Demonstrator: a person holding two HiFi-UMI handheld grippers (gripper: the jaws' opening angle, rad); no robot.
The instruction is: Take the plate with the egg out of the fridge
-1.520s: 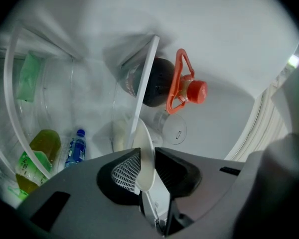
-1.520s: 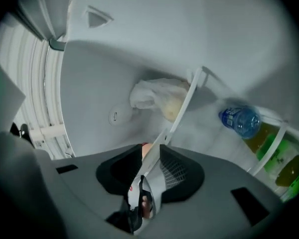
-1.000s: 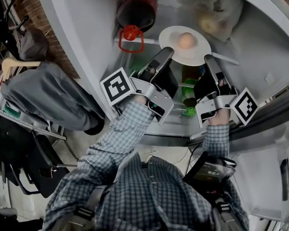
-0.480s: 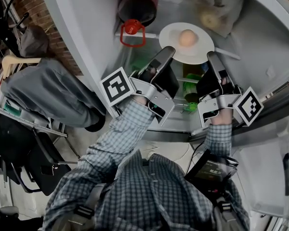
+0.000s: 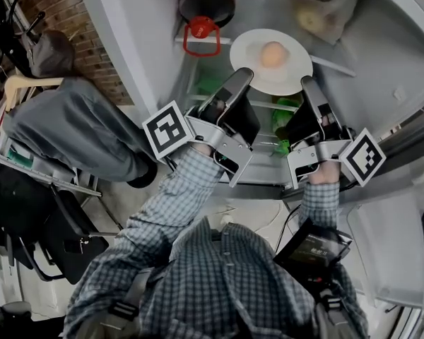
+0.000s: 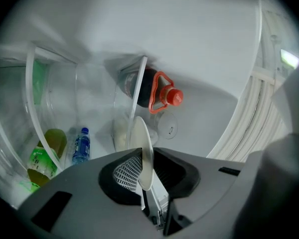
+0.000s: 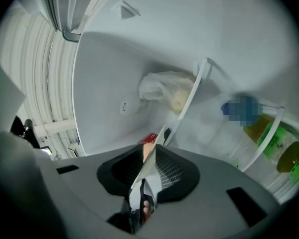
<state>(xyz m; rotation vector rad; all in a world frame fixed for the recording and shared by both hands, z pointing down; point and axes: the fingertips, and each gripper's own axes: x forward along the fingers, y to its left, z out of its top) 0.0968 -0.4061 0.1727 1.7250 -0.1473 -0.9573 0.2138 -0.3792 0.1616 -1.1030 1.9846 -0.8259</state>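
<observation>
A white plate (image 5: 285,78) carrying a brown egg (image 5: 271,54) hangs at the front of the fridge's upper shelf. My left gripper (image 5: 244,75) is on its left rim and my right gripper (image 5: 307,85) on its right rim. In the left gripper view the plate (image 6: 142,146) stands edge-on between the two pads; the jaws are closing and press on it. The right gripper view shows the plate's rim (image 7: 150,164) clamped between the pads there too, with a sliver of the egg (image 7: 148,153) above it.
A dark bottle with a red cap (image 5: 206,2) lies on the shelf left of the plate, and a plastic bag of food (image 5: 318,9) sits behind on the right. Green bottles (image 6: 45,156) and a blue one (image 6: 81,146) stand on the lower shelf. A white shelf rail (image 6: 137,98) crosses just beyond the plate.
The plate with both grippers on it has slid a little outward from the shelf, away from the dark bottle. Both grips have stayed on the rim.
</observation>
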